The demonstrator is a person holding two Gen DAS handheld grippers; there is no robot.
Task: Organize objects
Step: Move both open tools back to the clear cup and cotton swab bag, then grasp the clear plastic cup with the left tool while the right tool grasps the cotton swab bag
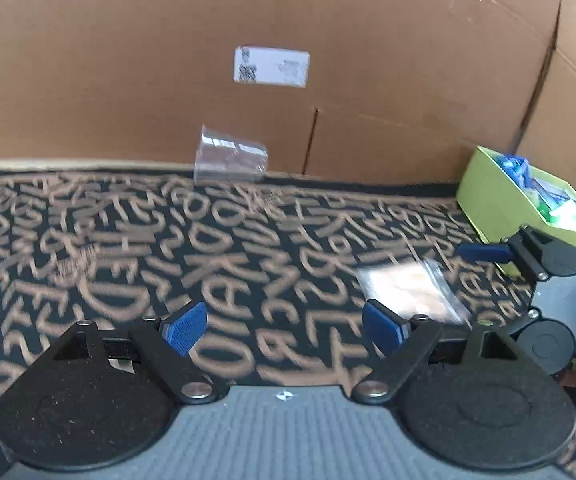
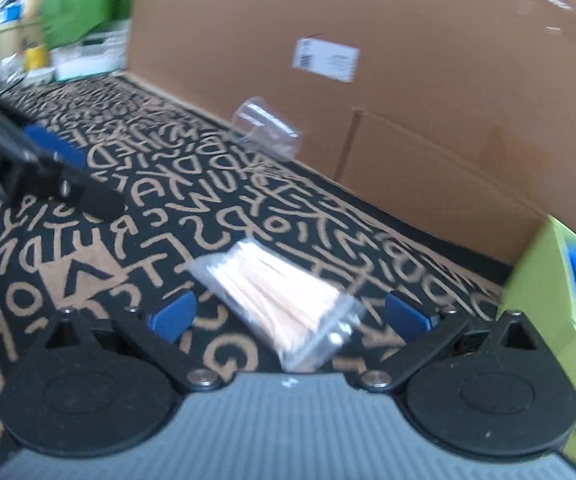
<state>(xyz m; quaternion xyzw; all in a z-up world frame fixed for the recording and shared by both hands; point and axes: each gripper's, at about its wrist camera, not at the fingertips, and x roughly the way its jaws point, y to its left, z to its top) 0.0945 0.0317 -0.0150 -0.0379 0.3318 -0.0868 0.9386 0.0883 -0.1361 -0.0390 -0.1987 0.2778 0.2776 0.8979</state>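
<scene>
Bag of wooden sticks (image 2: 278,300) lies flat, sticks running upper-left to lower-right.

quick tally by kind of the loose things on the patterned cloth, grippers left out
clear plastic cup: 1
clear bag of wooden sticks: 1
green box with blue items inside: 1
total: 3

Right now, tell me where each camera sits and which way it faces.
Left wrist: on the left gripper, angled down over the lettered mat toward the cardboard wall; its open blue fingers show, with the right gripper at the right edge.
Right wrist: on the right gripper, angled down at the bag of wooden sticks; its open fingers show, the left gripper at left.
Shared: clear plastic cup, green box, white label.
</scene>
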